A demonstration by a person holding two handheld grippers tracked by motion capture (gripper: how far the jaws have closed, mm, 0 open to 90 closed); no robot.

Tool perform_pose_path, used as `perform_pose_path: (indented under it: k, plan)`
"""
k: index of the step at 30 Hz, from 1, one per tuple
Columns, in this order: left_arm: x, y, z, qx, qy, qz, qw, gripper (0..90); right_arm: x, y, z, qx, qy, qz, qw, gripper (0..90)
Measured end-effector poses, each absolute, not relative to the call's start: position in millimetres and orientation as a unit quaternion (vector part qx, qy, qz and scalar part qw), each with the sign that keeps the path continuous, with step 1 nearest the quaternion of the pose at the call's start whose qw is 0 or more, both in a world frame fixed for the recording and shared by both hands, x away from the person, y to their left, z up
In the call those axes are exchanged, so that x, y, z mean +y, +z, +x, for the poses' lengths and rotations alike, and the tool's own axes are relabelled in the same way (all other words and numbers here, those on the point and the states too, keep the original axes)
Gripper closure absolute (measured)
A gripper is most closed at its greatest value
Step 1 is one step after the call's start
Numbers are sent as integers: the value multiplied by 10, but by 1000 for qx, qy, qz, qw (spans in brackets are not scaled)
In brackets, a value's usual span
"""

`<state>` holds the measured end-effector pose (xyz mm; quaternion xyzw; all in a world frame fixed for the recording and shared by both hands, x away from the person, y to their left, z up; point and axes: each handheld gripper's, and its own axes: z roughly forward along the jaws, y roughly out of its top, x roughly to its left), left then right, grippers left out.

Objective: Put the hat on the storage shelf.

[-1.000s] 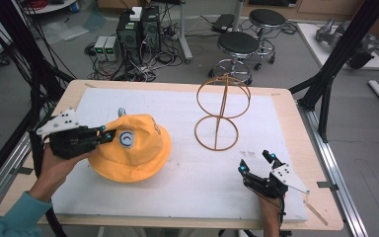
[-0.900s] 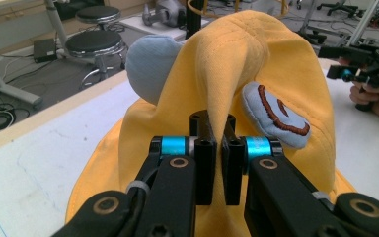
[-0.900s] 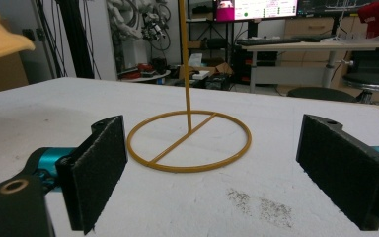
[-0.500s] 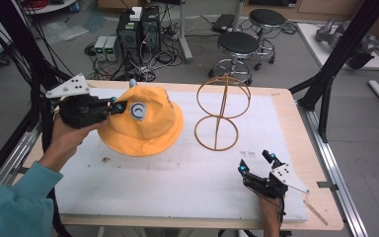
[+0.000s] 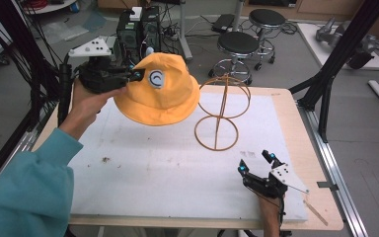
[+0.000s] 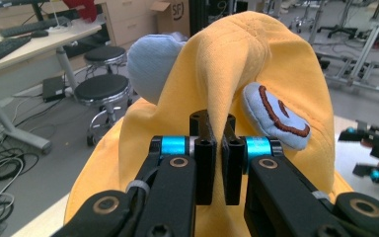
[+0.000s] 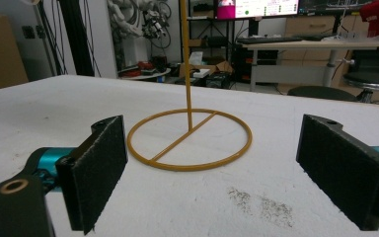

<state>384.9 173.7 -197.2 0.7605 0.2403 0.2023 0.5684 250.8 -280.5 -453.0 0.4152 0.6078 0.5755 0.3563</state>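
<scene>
While the left hand-held gripper pinches a fold of the soft orange fabric bucket hat between its pressed-together jaws, the hat hangs lifted in the air above the far left part of the white-covered desk, its pale blue round patch facing up. Just right of the hat, the golden wire hat stand stands upright on the desk. Near the front right edge, the right hand-held gripper rests with its jaws spread wide, empty, pointing toward the stand's ring base.
</scene>
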Motion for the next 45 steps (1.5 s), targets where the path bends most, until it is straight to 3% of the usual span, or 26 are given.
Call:
perform_pose_path:
  k: [16, 45]
  plan:
    - [1111, -1808, 4133, 225, 187, 756, 586, 875, -2801, -4529, 2512, 609, 575, 414, 357, 111]
    - [187, -2136, 4390, 216, 142, 773, 579, 875, -2804, -4532, 2501, 607, 578, 413, 357, 111]
